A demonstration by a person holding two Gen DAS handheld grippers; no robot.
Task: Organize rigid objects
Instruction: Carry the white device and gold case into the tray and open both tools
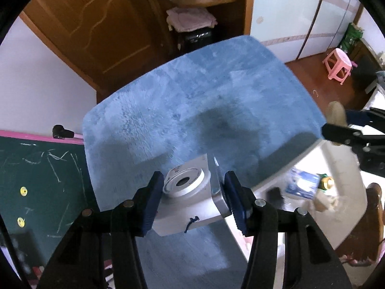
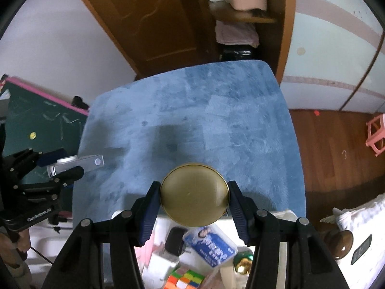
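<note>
Right hand-held gripper [image 2: 193, 200] clamps round brass case [image 2: 194, 194] (above blue mat [image 2: 216, 120]).

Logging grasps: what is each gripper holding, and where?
Left gripper clamps the silver camera by its two short ends. Right gripper clamps the round brass case at opposite edges.

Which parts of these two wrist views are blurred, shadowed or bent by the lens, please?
Left wrist view: the silver camera between the left gripper fingers is sharp, the clutter at lower right smeared; dark shadows lie on the blue mat. Right wrist view: the brass round case in the right gripper shows soft sheen; mat edges bow from fisheye.
</note>
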